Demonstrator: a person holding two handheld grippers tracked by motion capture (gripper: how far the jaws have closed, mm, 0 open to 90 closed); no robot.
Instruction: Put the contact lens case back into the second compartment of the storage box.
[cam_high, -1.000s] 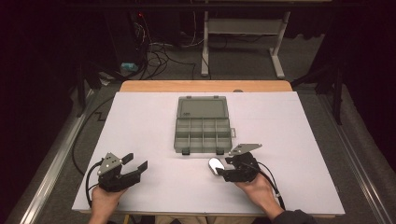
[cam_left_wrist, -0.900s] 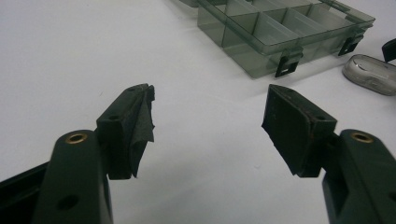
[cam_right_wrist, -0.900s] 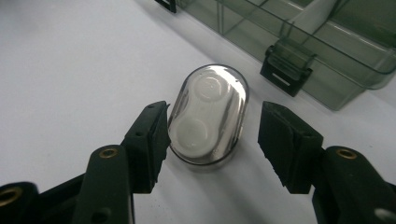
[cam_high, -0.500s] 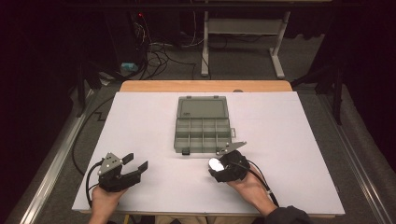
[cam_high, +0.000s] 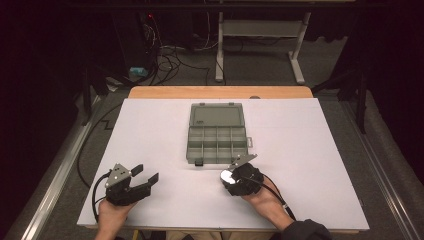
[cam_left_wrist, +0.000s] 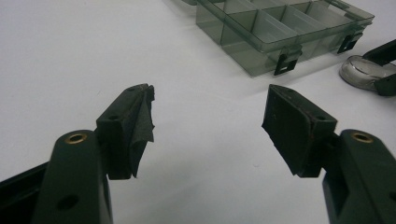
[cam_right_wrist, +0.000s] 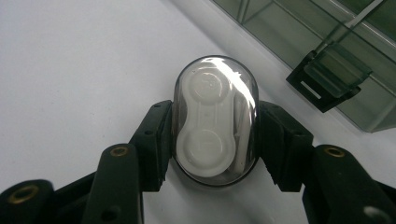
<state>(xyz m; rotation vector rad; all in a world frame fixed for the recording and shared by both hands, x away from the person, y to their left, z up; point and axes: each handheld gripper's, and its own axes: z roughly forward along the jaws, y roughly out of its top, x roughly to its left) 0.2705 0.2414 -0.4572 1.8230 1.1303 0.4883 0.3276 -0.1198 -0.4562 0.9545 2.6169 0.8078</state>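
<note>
White table (cam_high: 150, 130) bears an open box (cam_high: 218, 137); right claw (cam_right_wrist: 215, 135) has just closed on the case (cam_right_wrist: 215, 119) to lift it, left claw (cam_left_wrist: 208, 126) waits open, near left

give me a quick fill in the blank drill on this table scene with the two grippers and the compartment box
1. The right gripper holds a clear oval ____ with a white contact lens holder inside.
2. The grey compartment box lies with its lid ____.
3. The jaws of the left gripper hold ____.
4. The box rests on a ____ table.

Missing words: case; open; nothing; white
</note>
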